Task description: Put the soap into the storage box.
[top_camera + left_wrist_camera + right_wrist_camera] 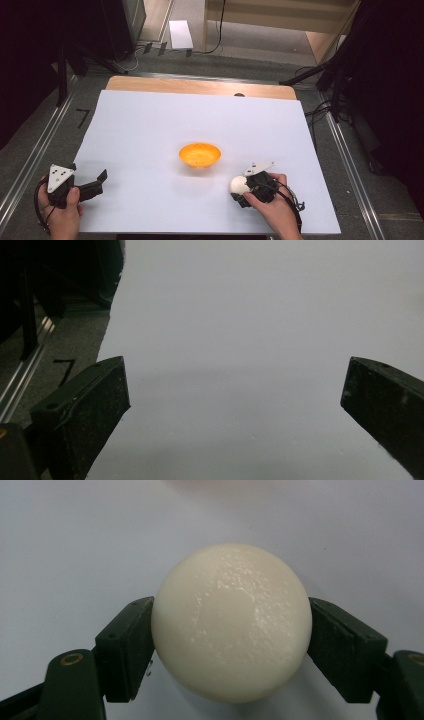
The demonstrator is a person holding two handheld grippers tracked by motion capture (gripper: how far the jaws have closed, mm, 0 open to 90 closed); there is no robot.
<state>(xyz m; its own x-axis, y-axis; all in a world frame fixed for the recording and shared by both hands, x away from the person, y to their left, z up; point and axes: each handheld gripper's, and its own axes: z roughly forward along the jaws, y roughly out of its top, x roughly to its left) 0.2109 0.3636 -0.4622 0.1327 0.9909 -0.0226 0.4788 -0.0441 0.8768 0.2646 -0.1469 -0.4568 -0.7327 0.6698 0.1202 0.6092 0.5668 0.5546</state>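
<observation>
From above, an orange bowl (200,154) sits mid-tabletop (150,125), the right claw (239,189) beside it gripping a white ball (238,184). The left claw (235,395) gapes wide over bare white sheet. Close up, both right jaws press the ball (231,622).

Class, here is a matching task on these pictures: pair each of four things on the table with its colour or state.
Things:
1. bowl
2. ball
3. left tool
4. right tool

Colour or state:
A. jaws wide apart, nothing between them
B. orange, standing alone near the middle of the white sheet
C. cream-white and round, clamped on both sides
D. jaws closed on a round thing

Pairs: 1-B, 2-C, 3-A, 4-D
</observation>
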